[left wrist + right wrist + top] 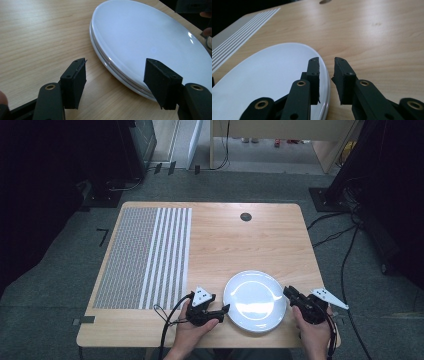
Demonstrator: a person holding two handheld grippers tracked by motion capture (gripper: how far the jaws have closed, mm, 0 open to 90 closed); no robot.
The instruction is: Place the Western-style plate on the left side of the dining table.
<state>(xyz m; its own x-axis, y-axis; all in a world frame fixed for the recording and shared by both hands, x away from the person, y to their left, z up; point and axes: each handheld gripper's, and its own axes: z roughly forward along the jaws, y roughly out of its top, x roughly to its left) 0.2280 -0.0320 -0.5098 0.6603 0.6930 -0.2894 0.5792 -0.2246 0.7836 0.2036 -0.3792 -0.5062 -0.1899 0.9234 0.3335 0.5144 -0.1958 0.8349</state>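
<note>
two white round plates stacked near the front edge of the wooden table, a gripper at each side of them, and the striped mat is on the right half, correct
Not quite: the grey striped mat lies on the wooden table's left half, as the high view shows. The stacked white round plates do sit between the left gripper and right gripper.

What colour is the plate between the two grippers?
White, glossy; the plate shows best in the high view.

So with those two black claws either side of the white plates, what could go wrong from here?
The round white plates look like two stacked; a grip could catch one rim and let the other slip.

The right gripper straddles the rim narrowly, so the glossy edge might slide out.

The stack sits near the wooden table's front edge; a nudge could push it off.
</note>
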